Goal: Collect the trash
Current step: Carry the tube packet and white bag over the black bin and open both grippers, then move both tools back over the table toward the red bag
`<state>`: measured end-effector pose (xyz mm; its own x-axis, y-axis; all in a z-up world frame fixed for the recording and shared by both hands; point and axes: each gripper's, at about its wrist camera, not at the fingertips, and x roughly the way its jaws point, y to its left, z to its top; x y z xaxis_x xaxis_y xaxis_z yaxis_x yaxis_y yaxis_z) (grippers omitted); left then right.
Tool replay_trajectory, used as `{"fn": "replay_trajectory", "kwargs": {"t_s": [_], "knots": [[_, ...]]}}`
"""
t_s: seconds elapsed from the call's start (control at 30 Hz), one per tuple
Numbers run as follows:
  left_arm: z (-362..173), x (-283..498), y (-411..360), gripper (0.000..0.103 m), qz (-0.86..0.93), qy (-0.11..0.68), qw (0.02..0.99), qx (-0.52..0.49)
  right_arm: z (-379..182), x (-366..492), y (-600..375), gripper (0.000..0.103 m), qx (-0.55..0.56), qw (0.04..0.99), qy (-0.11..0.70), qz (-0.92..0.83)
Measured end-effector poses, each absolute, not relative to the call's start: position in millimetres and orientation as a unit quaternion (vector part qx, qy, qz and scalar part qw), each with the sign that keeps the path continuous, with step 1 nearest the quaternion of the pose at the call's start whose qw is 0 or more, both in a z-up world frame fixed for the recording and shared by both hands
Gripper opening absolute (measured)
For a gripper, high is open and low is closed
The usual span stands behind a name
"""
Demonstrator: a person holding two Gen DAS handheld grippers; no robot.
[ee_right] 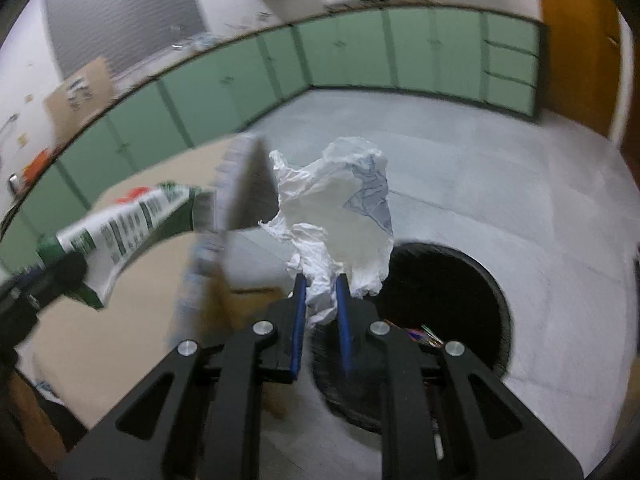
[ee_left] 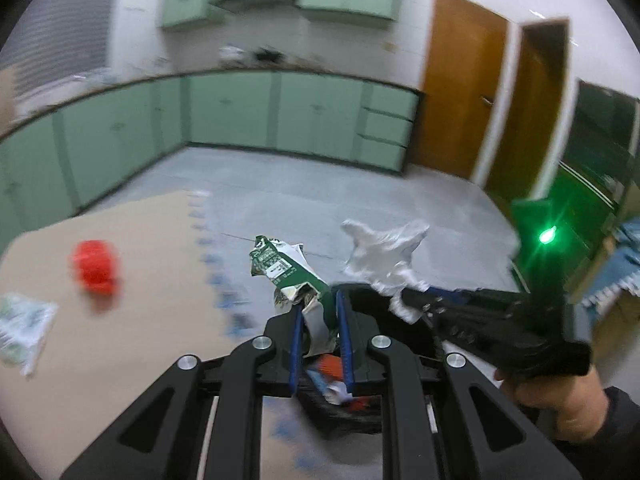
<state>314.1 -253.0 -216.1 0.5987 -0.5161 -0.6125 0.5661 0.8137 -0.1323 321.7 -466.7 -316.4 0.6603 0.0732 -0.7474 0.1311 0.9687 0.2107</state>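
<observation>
My left gripper (ee_left: 318,312) jaws pinch a crushed green carton (ee_left: 294,276); my right gripper (ee_right: 320,296) jaws clamp crinkled white paper (ee_right: 340,216) above the round black bin (ee_right: 452,292), past the tabletop (ee_left: 140,280) edge.

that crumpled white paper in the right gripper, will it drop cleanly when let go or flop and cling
The crumpled white paper looks thin and very light, so it would probably flutter down rather than drop straight. It stands up above the right gripper only through its creases, so it is likely floppy. A wad sits squeezed between the fingers, so it may snag briefly on release.
</observation>
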Motion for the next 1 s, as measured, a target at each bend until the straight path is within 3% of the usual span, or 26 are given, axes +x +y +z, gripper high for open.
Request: {"fn": "replay_trajectory", "kwargs": {"t_s": [0.3,0.43,0.5,0.57,0.67,0.8,1.0], "knots": [[-321,404,-378,0.016,-0.345,0.487,0.800,0.059,-416,353,-543,0.014,0.178,0.845,0.500,-0.072],[-381,441,-416,0.017,-0.326,0.565,0.756,0.057,-462,357,-564,0.045,0.212,0.810,0.540,-0.086],[-405,452,-426,0.020,-0.313,0.594,0.738,0.057,-472,352,-570,0.045,0.223,0.794,0.557,-0.096],[-417,461,-425,0.038,-0.300,0.610,0.732,0.043,-465,345,-579,0.045,0.233,0.801,0.542,-0.107],[-413,464,-412,0.051,-0.289,0.608,0.739,0.012,-453,339,-590,0.046,0.243,0.808,0.521,-0.126],[-388,459,-388,0.057,-0.283,0.590,0.756,-0.006,-441,330,-597,0.046,0.255,0.814,0.504,-0.131],[-307,434,-308,0.073,-0.258,0.507,0.822,-0.025,-409,318,-563,0.046,0.221,0.838,0.487,-0.108]]}}
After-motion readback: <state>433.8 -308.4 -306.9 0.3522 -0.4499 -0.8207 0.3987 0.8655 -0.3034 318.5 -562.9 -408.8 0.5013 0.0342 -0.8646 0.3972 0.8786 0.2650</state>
